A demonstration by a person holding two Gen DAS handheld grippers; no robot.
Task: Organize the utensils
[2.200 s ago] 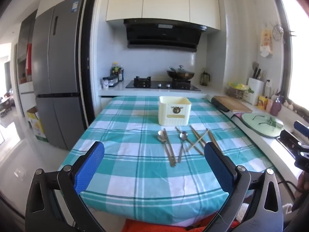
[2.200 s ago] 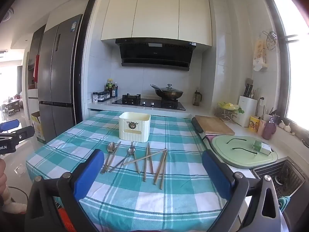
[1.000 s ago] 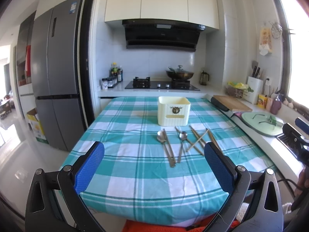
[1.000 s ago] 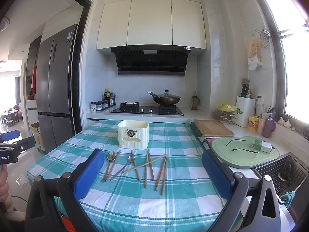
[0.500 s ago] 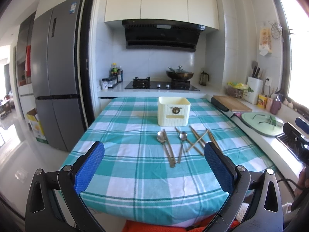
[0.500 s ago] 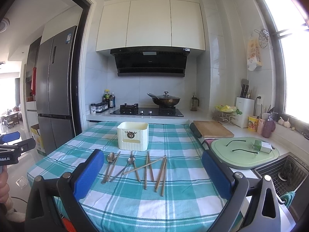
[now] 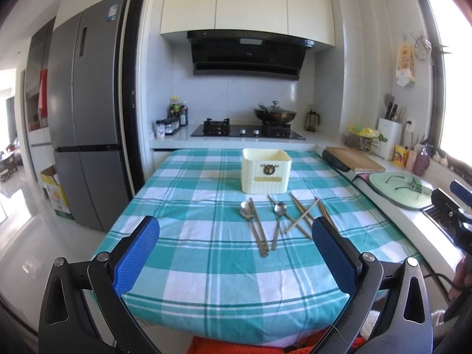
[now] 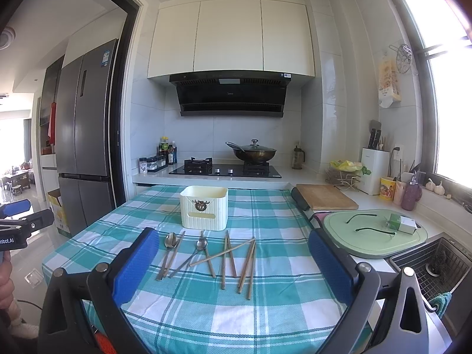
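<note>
Left gripper (image 7: 236,253) and right gripper (image 8: 233,261): both spread wide, empty, above teal-and-white checked tablecloth (image 8: 265,318). Steel spoons (image 8: 171,243), wooden chopsticks (image 8: 233,255) lie before cream ribbed plastic holder (image 8: 204,208).

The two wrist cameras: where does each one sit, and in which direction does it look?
Left wrist: on the left gripper, jaws open, off the table's near left corner, facing the stove; the right gripper shows at the right edge.
Right wrist: on the right gripper, jaws open, further right by the sink; the left gripper and a hand show at left.
Both share the cream box, spoons, chopsticks and checked tablecloth.
</note>
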